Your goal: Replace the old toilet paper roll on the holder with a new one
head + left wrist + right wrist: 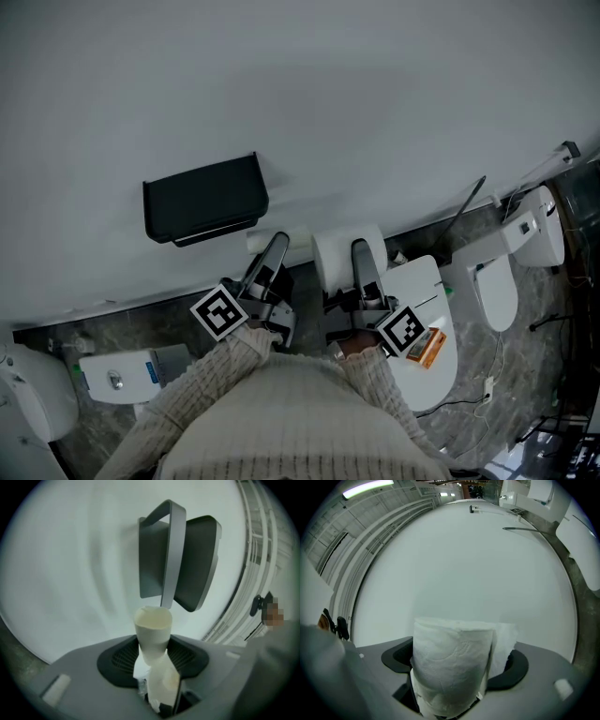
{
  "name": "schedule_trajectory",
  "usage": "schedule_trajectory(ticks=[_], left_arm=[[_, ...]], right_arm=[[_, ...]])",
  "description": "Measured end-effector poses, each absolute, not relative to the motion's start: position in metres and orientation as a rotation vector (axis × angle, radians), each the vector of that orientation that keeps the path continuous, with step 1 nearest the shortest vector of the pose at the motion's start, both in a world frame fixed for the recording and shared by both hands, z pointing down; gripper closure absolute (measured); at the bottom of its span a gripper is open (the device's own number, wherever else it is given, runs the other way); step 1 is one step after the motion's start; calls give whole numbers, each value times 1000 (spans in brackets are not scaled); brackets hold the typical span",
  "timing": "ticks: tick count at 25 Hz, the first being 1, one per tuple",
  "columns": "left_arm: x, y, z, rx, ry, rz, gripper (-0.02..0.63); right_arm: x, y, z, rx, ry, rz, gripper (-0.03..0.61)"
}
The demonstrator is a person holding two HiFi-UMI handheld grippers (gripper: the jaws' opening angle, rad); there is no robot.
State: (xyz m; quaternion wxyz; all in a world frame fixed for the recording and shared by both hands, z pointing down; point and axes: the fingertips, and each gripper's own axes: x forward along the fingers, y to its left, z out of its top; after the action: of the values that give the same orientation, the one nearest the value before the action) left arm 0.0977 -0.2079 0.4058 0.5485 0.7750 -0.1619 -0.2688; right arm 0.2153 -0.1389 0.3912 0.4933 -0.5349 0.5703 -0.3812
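Note:
The black toilet paper holder (202, 199) hangs on the white wall, with no roll on it; in the left gripper view the holder (187, 564) shows its grey bar (171, 550) right ahead. Just below and right of it, my left gripper (275, 249) is shut on an empty, squashed cardboard core (265, 241). That core (152, 632) sticks out from the left gripper (157, 688) toward the holder. My right gripper (362, 251) is shut on a full white toilet paper roll (339, 255). The roll (452, 660) fills the right gripper (450, 688), facing bare wall.
A white toilet (427, 361) stands under my right hand with an orange box (427, 345) on its lid. Another toilet (497, 281) is further right, and one more (37, 394) at the far left. A dark rod (465, 211) leans on the wall. Cables lie on the stone floor.

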Motion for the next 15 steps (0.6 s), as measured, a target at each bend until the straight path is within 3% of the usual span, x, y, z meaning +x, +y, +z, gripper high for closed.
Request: schedule_trajectory(ticks=[15], left_arm=[[40, -203, 412, 1805, -506, -717, 434]], right_arm=[[181, -194, 391, -1205, 1469, -993, 140]])
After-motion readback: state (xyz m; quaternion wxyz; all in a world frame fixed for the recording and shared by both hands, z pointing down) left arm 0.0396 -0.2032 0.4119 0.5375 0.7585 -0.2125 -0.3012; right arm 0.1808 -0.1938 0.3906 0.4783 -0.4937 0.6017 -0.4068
